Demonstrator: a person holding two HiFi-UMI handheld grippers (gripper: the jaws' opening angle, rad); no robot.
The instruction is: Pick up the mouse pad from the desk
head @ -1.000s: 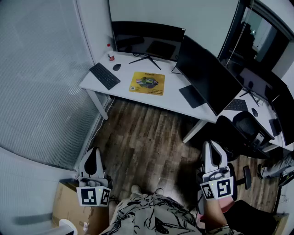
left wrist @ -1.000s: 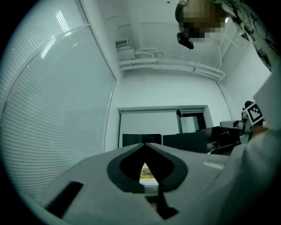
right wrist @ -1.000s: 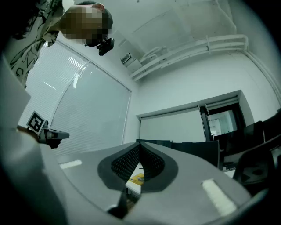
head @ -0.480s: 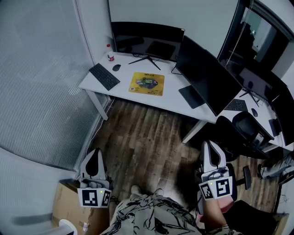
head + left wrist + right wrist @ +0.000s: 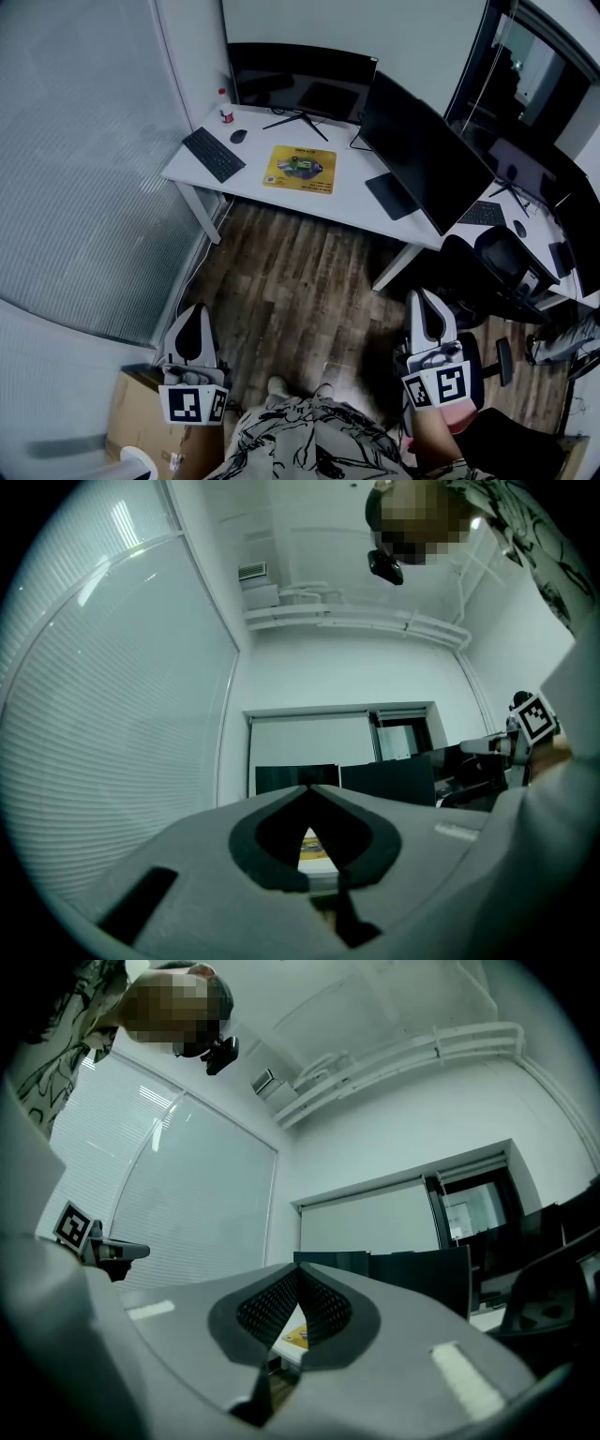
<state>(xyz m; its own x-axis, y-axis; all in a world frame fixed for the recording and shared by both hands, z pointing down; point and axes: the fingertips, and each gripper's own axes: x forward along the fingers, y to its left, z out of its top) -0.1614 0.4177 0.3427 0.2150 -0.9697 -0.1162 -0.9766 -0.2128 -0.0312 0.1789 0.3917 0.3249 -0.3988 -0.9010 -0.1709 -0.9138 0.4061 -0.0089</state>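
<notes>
A yellow mouse pad (image 5: 300, 170) with a printed picture lies flat on the white desk (image 5: 281, 192), far ahead across the wooden floor. My left gripper (image 5: 195, 328) is held low at the lower left, shut with nothing in it. Low at the lower right, the right gripper (image 5: 424, 314) is shut and empty too. Both are far from the desk. A sliver of the mouse pad (image 5: 313, 846) shows through the closed jaws in the left gripper view, and the mouse pad (image 5: 294, 1337) likewise in the right gripper view.
On the desk are a black keyboard (image 5: 214, 155), a mouse (image 5: 238, 137), a small bottle (image 5: 226, 114) and two dark monitors (image 5: 302, 82) (image 5: 422, 155). A black office chair (image 5: 502, 267) stands at the right. A cardboard box (image 5: 141, 427) sits by my left side. A glass wall runs along the left.
</notes>
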